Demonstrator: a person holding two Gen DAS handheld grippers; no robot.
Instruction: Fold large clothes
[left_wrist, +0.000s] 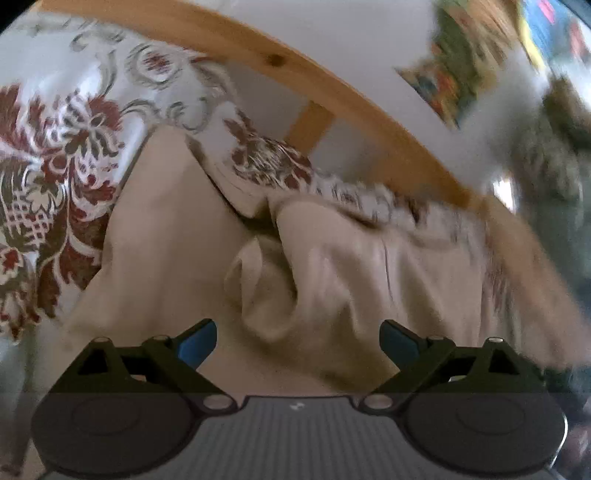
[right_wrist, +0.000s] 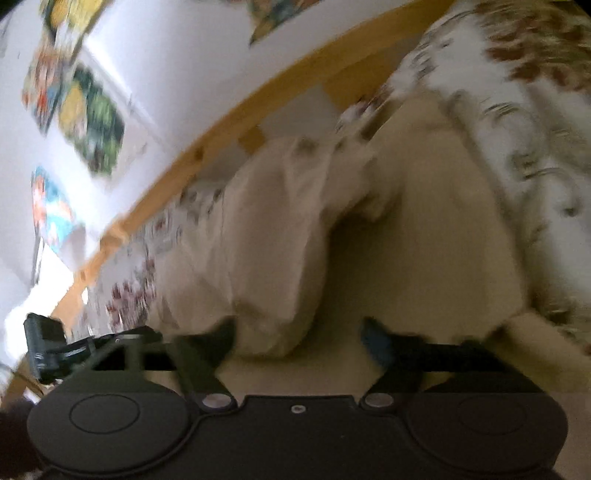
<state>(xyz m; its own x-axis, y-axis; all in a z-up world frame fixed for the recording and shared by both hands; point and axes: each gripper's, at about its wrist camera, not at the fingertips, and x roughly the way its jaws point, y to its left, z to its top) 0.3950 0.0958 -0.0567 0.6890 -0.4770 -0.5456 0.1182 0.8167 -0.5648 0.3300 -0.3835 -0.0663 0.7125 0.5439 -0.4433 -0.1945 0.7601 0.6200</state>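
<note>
A large beige garment lies rumpled on a bed with a floral cover. In the left wrist view my left gripper is open just over the cloth, its blue pads wide apart, and a raised fold of the garment bulges between and beyond them without touching either. In the blurred right wrist view my right gripper is open above the same beige garment, with a hanging lump of cloth close to the left finger. The pads do not press on it. The other gripper shows at the left edge.
A wooden bed rail runs behind the garment, with a white wall and colourful posters beyond. The floral cover surrounds the garment on both sides. A dark green shape stands at the right.
</note>
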